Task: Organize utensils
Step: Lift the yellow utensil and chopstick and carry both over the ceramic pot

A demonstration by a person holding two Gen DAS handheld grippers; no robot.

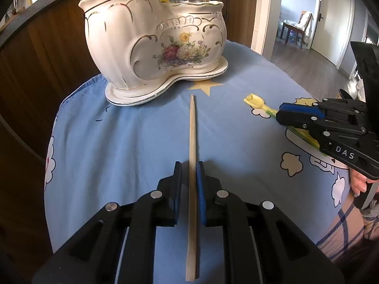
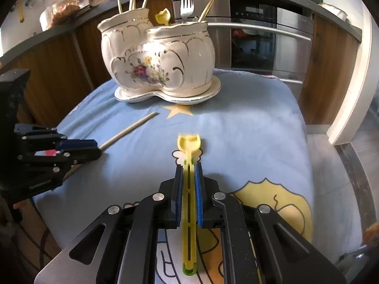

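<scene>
A wooden chopstick lies on the blue cloth, running between the fingers of my left gripper; the jaws stand close around it with a small gap on the left side. My right gripper is shut on the handle of a yellow plastic spoon that lies on the cloth. A white floral ceramic utensil holder with two compartments stands at the back. It holds chopsticks, forks and another yellow spoon. The right gripper also shows in the left wrist view, and the left gripper in the right wrist view.
The blue cartoon-print cloth covers a small table. Wooden cabinets and a counter stand behind it, an oven to the right. The table edges fall away left and right. A doorway with a chair is far right.
</scene>
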